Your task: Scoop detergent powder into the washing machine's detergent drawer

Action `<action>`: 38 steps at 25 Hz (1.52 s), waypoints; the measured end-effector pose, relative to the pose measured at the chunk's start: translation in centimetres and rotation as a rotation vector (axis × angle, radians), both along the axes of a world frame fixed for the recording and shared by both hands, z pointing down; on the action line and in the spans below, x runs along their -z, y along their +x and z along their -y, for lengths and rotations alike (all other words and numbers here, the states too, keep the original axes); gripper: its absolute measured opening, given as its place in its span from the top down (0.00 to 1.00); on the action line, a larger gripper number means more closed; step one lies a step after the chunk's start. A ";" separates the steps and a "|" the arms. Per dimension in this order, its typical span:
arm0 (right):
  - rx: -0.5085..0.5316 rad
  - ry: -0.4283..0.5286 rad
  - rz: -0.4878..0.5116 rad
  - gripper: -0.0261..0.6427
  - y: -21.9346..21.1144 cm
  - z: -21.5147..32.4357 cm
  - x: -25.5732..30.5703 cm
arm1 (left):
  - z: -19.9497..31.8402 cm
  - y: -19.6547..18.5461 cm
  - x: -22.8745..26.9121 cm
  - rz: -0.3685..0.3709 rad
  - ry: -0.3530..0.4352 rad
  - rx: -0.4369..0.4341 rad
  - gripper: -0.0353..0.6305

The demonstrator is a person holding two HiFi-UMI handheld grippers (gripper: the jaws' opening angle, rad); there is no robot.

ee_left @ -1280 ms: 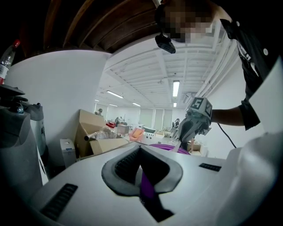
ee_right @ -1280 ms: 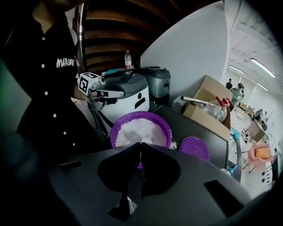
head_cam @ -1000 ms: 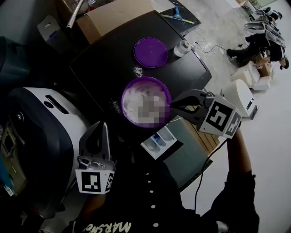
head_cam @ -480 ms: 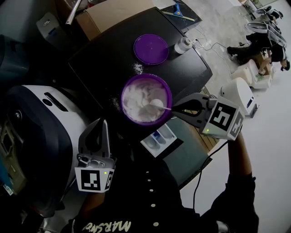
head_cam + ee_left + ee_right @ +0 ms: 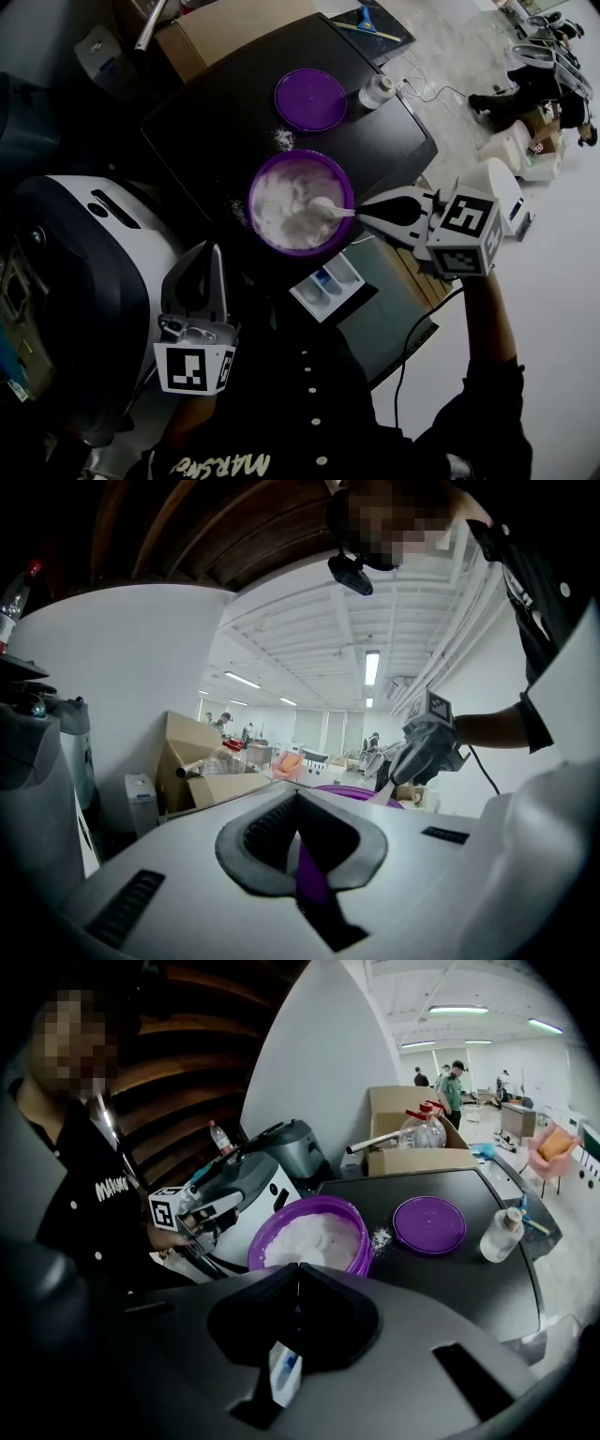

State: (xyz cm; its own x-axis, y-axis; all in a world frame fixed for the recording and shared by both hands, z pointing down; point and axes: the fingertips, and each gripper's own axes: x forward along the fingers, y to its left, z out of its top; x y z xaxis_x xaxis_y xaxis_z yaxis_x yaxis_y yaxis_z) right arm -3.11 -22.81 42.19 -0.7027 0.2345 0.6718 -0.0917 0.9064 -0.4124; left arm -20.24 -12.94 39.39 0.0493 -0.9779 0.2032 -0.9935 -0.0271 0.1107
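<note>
A purple tub (image 5: 263,178) full of white detergent powder (image 5: 286,208) stands on the black table (image 5: 216,131). A white spoon (image 5: 328,207) lies with its bowl in the powder. My right gripper (image 5: 361,217) is shut on the spoon's handle (image 5: 284,1372) at the tub's right rim. Just below the tub, the white detergent drawer (image 5: 328,286) stands pulled out, its compartments blue inside. My left gripper (image 5: 208,255) is held to the lower left of the tub, apart from it, jaws shut. A purple strip shows in the slit between them. The tub (image 5: 314,1237) fills the middle of the right gripper view.
The tub's purple lid (image 5: 310,98) and a small clear bottle (image 5: 377,95) lie at the far side of the table, with spilled powder (image 5: 281,142) between lid and tub. A white and dark appliance (image 5: 94,272) stands at the left. Cardboard boxes (image 5: 225,33) stand behind the table.
My right gripper has twisted at the wrist and shifted slightly toward the tub. The spoon's bowl has moved a little within the powder. My left gripper has stayed still.
</note>
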 end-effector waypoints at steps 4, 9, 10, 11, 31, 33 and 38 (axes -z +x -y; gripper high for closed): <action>-0.086 -0.124 0.069 0.92 -0.2 0.0 0.4 | 0.2 0.0 0.3 0.004 0.003 -0.001 0.94; -0.246 -0.294 0.160 0.92 0.3 0.1 -0.1 | 0.4 0.2 0.8 0.009 0.012 -0.012 0.94; -0.284 -0.331 0.191 0.92 0.4 0.1 -0.1 | 0.5 0.2 0.9 0.011 0.014 -0.013 0.94; -0.323 -0.369 0.225 0.92 0.5 0.1 0.0 | 0.5 0.3 1.0 0.010 0.015 -0.017 0.94; -0.639 -0.468 0.550 0.92 8.8 -4.1 5.9 | 2.5 4.7 4.5 0.036 0.071 -0.188 0.94; -0.680 -0.459 0.557 0.92 10.5 -5.0 5.9 | 2.6 5.5 4.6 0.038 0.073 -0.212 0.94; -0.778 -0.449 0.563 0.92 13.9 -6.7 5.0 | 2.9 7.6 4.8 0.037 0.082 -0.277 0.94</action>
State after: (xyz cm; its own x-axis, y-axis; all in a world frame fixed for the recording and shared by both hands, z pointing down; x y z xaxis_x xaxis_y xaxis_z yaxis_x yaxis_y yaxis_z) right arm 10.77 -16.10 37.23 -0.9489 -0.2682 0.1662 -0.2730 0.4339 -0.8586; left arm -12.67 -15.85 34.64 0.3108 -0.9414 0.1308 -0.9503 -0.3053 0.0605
